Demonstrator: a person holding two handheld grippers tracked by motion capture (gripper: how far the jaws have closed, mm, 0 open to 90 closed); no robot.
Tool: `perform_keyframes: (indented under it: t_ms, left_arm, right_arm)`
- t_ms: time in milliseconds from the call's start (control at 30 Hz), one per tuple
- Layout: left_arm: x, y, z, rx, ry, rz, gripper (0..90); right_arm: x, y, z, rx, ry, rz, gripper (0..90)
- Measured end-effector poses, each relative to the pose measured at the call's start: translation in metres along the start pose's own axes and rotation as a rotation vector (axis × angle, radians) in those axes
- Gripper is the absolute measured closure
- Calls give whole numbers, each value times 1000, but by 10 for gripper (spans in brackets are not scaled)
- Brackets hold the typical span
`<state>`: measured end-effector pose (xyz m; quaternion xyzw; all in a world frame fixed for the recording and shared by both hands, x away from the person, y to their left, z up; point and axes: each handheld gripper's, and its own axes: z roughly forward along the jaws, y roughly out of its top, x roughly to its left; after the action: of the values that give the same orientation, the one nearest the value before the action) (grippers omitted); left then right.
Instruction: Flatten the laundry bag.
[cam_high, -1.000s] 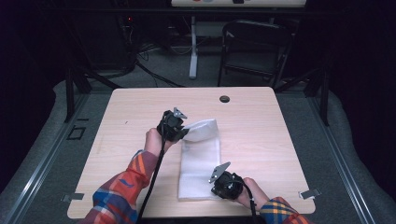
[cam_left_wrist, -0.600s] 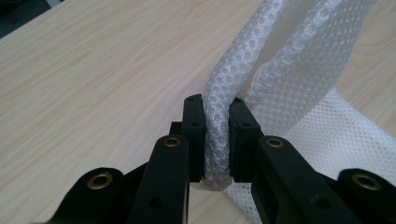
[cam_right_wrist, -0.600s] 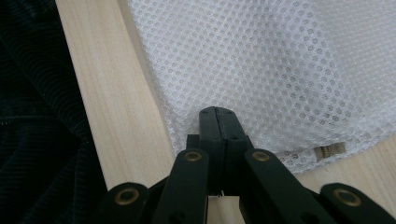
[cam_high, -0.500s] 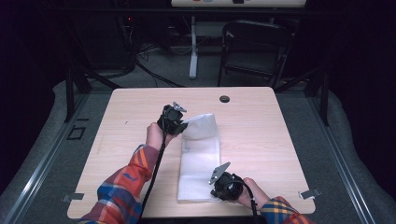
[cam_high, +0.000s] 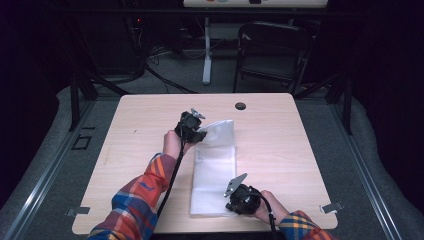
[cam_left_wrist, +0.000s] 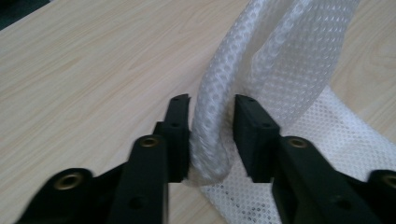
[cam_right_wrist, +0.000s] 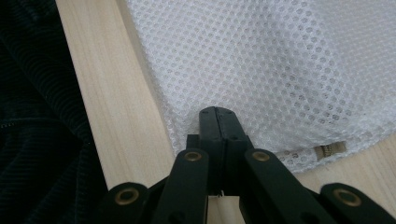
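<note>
Folding the white mesh laundry bag (cam_high: 214, 175) mid-worktop: left gripper (cam_left_wrist: 211, 116) fingers sit apart around the lifted far end, right gripper (cam_right_wrist: 218, 122) fingers clamped on the near edge. I'd tighten left first, then fold toward the near edge.

- A white mesh bag (cam_high: 214, 175) lay lengthwise on the wooden table (cam_high: 125, 145), its far end folded over and lifted.
- The left gripper (cam_high: 191, 128) sat at that raised far end, touching the fold.
- The right gripper (cam_high: 241, 198) rested at the bag's near right corner, by the table's front edge.
- Plaid sleeves (cam_high: 135, 200) entered from below.
- A dark chair (cam_high: 272, 52) stood beyond the table.
</note>
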<state>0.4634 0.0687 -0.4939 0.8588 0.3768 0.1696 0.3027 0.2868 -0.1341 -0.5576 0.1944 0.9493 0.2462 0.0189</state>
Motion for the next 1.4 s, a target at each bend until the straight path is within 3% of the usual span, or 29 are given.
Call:
perform_keyframes:
  t_ms: [100, 233, 367, 467, 633, 767, 867, 1033, 1400]
  left_arm:
    - [3, 0, -1, 0, 12, -22, 477]
    - [10, 0, -5, -22, 2, -63, 342]
    - [12, 1, -12, -32, -3, -61, 218]
    - [10, 0, -14, -27, -26, -60, 167]
    - [2, -6, -21, -24, -63, -5, 154]
    - [-2, -12, -24, -14, -81, 14, 151]
    - [-6, -16, -26, -7, -91, 22, 146]
    - [-15, -22, -32, 13, -102, 48, 137]
    - [-41, -43, -52, 28, -118, 101, 94]
  right_arm:
    - [0, 0, 0, -7, 7, 10, 900]
    - [0, 0, 0, 1, 0, 8, 900]
    - [0, 0, -1, 9, 2, 21, 900]
    - [0, 1, -3, -2, 5, 24, 808]
    - [-3, 5, -11, -3, -18, 49, 542]
    - [-8, 4, -17, -21, -65, 106, 278]
    - [-10, 3, -20, -22, -81, 128, 167]
    - [-15, 0, -26, -43, -126, 161, 86]
    - [-22, -4, -33, -59, -182, 193, 27]
